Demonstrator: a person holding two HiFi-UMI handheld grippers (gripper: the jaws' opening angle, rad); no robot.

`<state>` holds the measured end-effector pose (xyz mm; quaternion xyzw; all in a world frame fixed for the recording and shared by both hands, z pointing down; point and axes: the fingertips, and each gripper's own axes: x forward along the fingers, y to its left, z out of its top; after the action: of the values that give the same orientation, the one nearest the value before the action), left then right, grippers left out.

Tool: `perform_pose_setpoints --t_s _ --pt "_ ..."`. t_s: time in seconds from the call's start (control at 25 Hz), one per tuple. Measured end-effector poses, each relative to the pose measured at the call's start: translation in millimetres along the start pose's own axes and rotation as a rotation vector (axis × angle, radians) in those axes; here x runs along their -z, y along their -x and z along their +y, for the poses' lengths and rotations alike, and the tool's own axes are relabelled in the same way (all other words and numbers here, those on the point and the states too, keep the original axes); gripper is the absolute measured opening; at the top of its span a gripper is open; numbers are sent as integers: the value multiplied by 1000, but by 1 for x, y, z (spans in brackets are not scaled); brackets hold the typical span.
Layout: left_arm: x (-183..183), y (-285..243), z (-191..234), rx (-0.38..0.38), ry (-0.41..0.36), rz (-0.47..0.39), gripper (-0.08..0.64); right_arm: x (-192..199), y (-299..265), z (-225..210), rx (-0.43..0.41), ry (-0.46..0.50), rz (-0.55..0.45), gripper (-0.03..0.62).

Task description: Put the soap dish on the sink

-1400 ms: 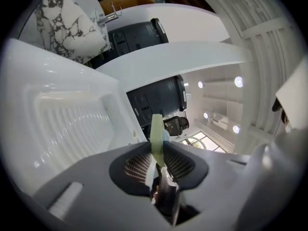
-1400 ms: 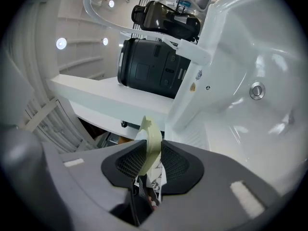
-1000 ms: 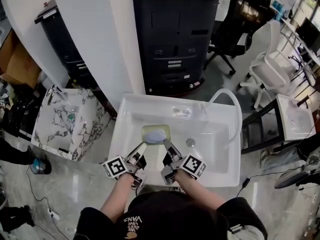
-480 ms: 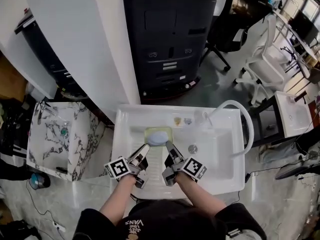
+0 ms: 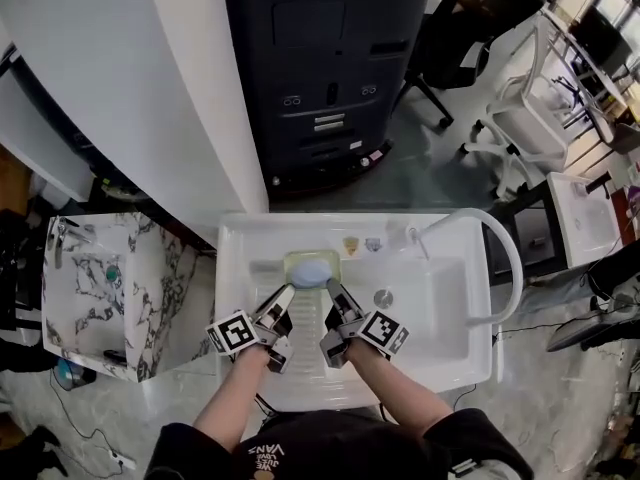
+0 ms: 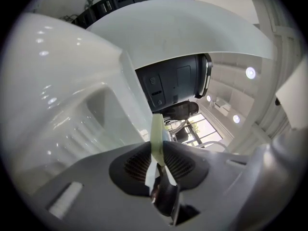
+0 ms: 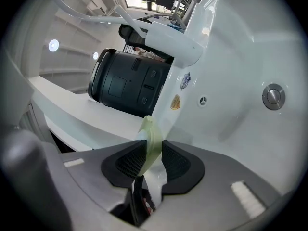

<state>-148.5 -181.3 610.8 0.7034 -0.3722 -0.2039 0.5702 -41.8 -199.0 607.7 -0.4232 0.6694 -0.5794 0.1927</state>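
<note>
light: bright and even, from round ceiling lamps (image 6: 250,72) and daylight through windows (image 6: 201,128) | glare: small highlights on the glossy white sink (image 6: 62,109) | shadows: faint, soft-edged in the basin | focus: head view sharp; nearest parts in both gripper views soft | distortion: strong fisheye, straight edges bowed, black vignette ringing both gripper views

Glossy white sink (image 5: 452,353), smooth pale-green plastic soap dish (image 5: 299,258).

Clad in black sleeves (image 5: 182,446) and black cap (image 5: 300,450) with white print. Grey left gripper (image 5: 287,292) and right gripper (image 5: 331,288), black ribbed pads (image 6: 138,165), black-and-white marker cubes (image 5: 232,332).
</note>
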Motion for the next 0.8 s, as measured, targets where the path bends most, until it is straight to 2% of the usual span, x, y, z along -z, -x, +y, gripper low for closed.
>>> perform_pose_setpoints --t_s 0.24,0.48,0.8 --pt "-5 -11 18 -17 18 4 126 -1 -13 -16 30 -13 -12 89" --pt "-13 -22 29 -17 77 -17 125 -5 -26 -25 52 -33 -39 89" --pt "-16 -26 41 -55 130 -29 125 -9 -34 -30 64 -41 -53 89"
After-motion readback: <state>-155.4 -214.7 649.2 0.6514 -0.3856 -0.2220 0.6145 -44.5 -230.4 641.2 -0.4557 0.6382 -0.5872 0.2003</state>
